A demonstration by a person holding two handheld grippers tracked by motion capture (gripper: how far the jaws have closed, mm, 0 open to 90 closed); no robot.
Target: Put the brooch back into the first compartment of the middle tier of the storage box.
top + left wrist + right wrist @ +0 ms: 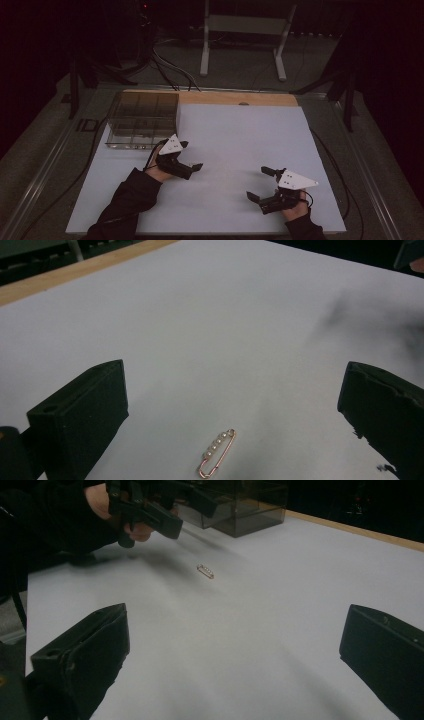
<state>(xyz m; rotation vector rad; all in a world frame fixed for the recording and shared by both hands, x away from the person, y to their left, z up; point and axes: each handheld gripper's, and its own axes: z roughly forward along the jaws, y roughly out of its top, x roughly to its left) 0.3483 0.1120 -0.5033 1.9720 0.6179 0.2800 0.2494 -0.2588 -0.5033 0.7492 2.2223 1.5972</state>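
Observation:
A small rose-gold safety pin with a row of pearl beads (pixel 217 452) lies flat on the white board (pixel 240 130). My left gripper (pixel 192 155) hovers just over it, open, and the pin sits low between its two wide-apart jaws (pixel 232 385). My right gripper (pixel 259 183) stands open near the board's front right with nothing between its jaws (pixel 235 630). In the right gripper view, the pin (pixel 205 571) lies ahead on the board, just in front of the left gripper (pixel 192 515) and the hand holding it.
A clear plastic box with several compartments (pixel 142 120) stands at the board's far left corner, just behind the left gripper; it is also in the right gripper view (pixel 240 505). A wooden strip (pixel 235 98) runs along the far edge. Cables and a metal stand lie beyond.

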